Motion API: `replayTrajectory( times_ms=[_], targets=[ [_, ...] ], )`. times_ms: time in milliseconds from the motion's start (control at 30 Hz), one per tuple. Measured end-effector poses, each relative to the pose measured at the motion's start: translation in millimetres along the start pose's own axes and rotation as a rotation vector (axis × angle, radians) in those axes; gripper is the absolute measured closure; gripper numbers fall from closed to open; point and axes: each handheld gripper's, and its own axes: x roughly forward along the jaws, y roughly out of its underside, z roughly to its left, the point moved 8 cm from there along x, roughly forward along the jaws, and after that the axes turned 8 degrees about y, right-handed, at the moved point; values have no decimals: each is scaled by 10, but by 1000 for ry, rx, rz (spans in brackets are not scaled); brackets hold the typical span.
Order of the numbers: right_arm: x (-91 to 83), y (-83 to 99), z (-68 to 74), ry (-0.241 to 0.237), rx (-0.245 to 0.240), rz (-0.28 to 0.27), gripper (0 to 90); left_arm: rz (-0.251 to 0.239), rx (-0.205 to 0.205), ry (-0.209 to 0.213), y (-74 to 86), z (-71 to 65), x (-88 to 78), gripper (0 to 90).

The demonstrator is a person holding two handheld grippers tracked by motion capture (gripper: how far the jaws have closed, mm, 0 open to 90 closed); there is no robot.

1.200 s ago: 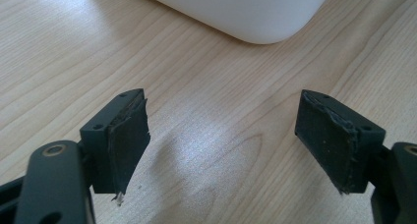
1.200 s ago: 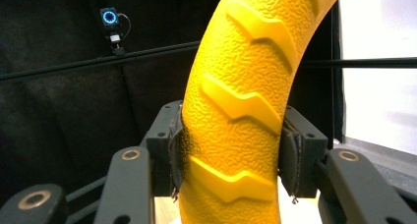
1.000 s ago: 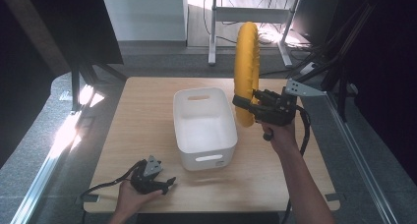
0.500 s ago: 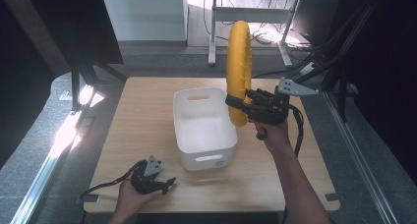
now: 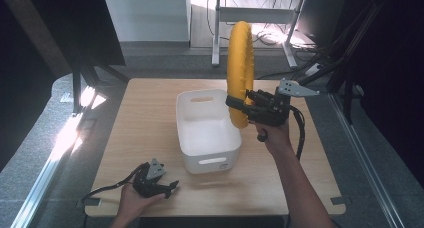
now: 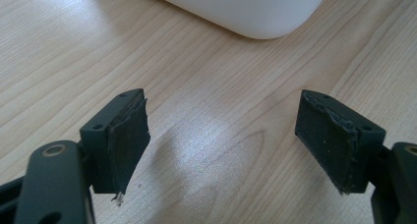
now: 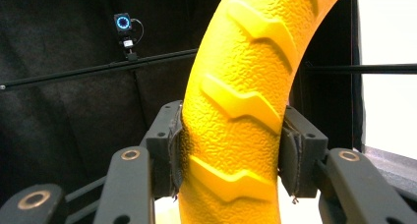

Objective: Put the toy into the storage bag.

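Above the white bin [image 5: 207, 133], right tongs [image 5: 239, 104] clamped on upright yellow ring [image 5: 240, 63]; left tongs [image 5: 167, 187] agape, empty.

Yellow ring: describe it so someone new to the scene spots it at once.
Find the wooden table and the white bin at its middle. Just right of the bin, the right gripper holds the yellow ring upright on edge, clamped at its lower part, rising well above the bin. It is the one bright yellow thing, with a pebbled surface and raised zigzag treads.

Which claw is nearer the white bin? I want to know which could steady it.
Right. The right claw grips the yellow ring just over the white bin; the left claw rests on the table, short of the bin's near wall.
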Motion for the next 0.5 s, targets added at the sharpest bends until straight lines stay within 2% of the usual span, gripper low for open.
replayTrajectory(
  times_ms=[500],
  targets=[
    [119,36,29,10,-9,5,502,1,4,-2,2,3,-6,206]
  ],
)
